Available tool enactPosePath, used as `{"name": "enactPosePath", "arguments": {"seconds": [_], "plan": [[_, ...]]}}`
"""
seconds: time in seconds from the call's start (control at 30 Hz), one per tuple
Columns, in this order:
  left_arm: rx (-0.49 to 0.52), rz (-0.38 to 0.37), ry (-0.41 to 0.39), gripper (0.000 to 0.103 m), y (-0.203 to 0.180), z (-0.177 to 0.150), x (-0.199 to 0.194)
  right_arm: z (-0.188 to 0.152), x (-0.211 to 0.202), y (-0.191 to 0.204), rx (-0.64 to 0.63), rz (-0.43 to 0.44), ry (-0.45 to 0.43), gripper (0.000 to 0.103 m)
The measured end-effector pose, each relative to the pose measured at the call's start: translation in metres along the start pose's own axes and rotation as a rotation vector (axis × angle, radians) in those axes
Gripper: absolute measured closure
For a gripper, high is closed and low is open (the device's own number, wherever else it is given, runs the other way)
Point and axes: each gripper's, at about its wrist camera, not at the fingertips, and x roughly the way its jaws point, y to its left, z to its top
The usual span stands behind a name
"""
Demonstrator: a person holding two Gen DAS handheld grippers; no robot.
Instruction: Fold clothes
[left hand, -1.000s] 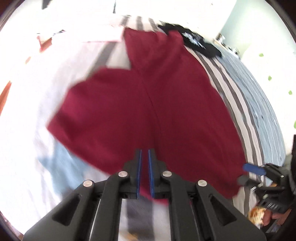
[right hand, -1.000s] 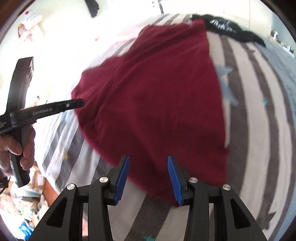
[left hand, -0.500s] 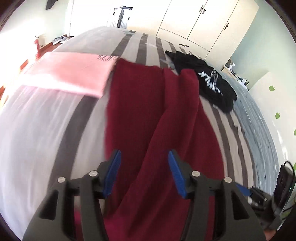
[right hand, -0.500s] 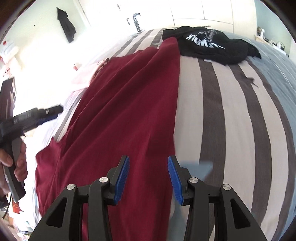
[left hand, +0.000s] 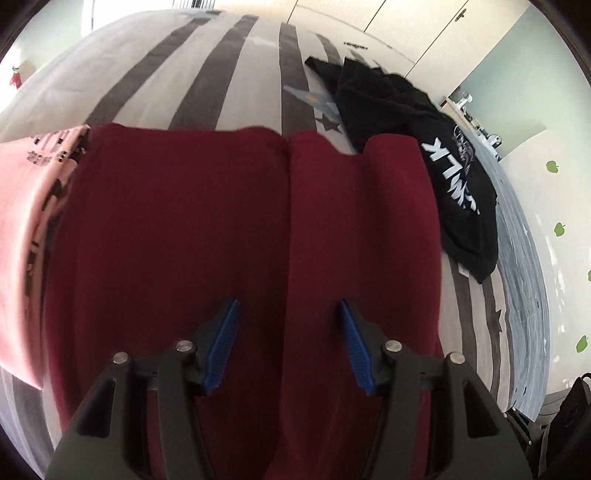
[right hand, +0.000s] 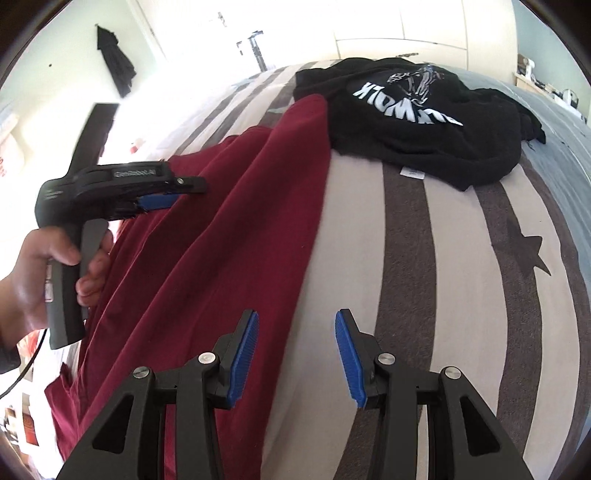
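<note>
A dark red garment (left hand: 207, 229) lies on the striped bed as a long strip, with a lengthwise fold line down its middle. My left gripper (left hand: 287, 310) hovers open over it, nothing between the blue pads. In the right wrist view the red garment (right hand: 221, 240) runs along the left. My right gripper (right hand: 297, 321) stands open over its right edge and the bare bed cover (right hand: 443, 277), empty. A hand (right hand: 37, 273) holds the left gripper (right hand: 186, 192) above the far half of the red cloth.
A crumpled black garment with white print (left hand: 424, 166) (right hand: 417, 122) lies by the red garment's far right corner. A pink garment (left hand: 22, 221) lies flat against its left side. White wardrobes (left hand: 406, 33) stand beyond the bed. A dark coat (right hand: 114, 62) hangs on the wall.
The left gripper let go of the red cloth and opened. Both grippers swept toward the garment's far end. The red garment went from spread wide to a long folded strip.
</note>
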Motion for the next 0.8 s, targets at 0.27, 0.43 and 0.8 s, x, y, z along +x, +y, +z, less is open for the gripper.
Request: {"name": "enactPosePath", "arguments": {"seconds": [0.27, 0.43, 0.8], "plan": [[0.220, -0.001, -0.065, 0.100, -0.034, 0.005, -0.009, 0.005, 0.007, -0.007, 0.055, -0.021, 0.009, 0.063], [0.557, -0.011, -0.181, 0.100, -0.126, -0.040, -0.040, 0.008, -0.014, -0.028, 0.106, -0.064, -0.025, 0.063], [0.799, -0.160, -0.007, 0.067, -0.220, -0.144, -0.024, -0.056, -0.061, -0.115, 0.248, -0.235, 0.034, 0.063]]}}
